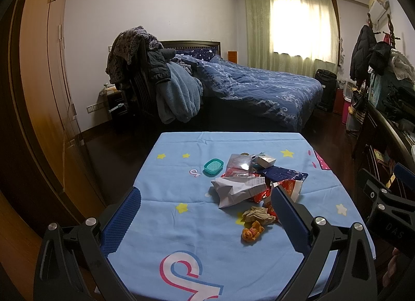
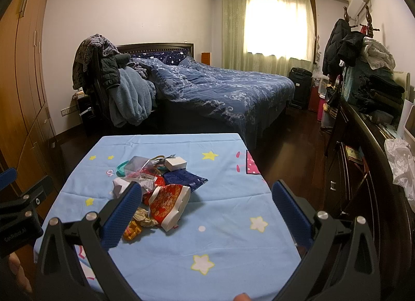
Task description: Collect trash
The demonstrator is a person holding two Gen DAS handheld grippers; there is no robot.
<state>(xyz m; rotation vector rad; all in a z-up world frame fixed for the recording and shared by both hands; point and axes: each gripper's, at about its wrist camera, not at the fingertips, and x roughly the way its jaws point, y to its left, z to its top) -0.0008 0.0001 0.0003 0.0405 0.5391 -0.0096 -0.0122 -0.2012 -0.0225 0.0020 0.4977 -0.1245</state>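
Bedroom with a blue-quilted bed (image 1: 259, 88), a curtained window and a wooden wardrobe (image 1: 44, 72). Nearer stands a desk (image 1: 181, 236) under a light blue cloth printed with stars. On it lies a trash pile (image 1: 254, 184), strung out from the far middle of the desk toward the near edge, its long axis running roughly front to back. It looks like crumpled white paper, a clear bag, a small white box, a dark blue wrapper, a torn red-and-white packet, a beige wad and a small orange wrapper at the near end. A teal soap dish (image 1: 213, 166) sits just left of the pile.

Left hand-held gripper (image 1: 205, 210) hovers wide open, holding nothing, the pile's near end by its right finger. Right hand-held gripper (image 2: 206, 201) is also spread wide and empty, the pile by its left finger.
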